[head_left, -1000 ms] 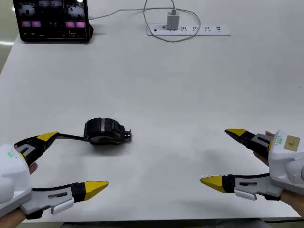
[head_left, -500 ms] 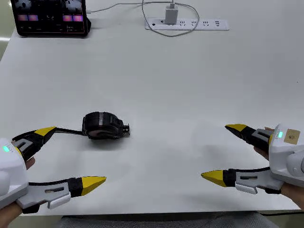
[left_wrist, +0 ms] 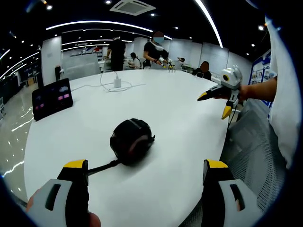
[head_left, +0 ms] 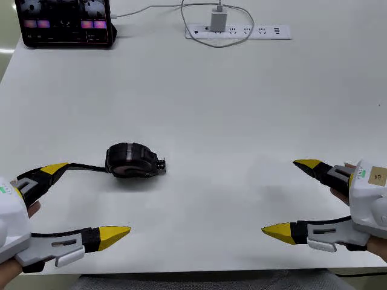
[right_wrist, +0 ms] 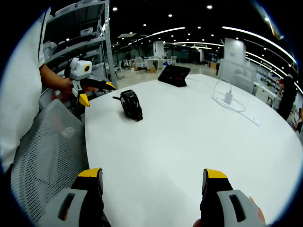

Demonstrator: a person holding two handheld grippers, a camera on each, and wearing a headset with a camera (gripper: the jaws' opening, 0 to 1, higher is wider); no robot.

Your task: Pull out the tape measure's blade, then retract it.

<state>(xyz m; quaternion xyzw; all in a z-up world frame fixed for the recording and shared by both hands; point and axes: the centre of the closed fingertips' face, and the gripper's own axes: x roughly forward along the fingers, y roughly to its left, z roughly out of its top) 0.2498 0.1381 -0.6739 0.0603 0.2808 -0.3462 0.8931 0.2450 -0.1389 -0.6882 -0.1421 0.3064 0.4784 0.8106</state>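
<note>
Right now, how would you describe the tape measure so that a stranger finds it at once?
On the wide white table, a tablet and a power strip sit at the far edge. The tape measure lies in the near left part, just ahead of the left gripper. It is the only small round black case, with a thin strap trailing toward that gripper.
</note>
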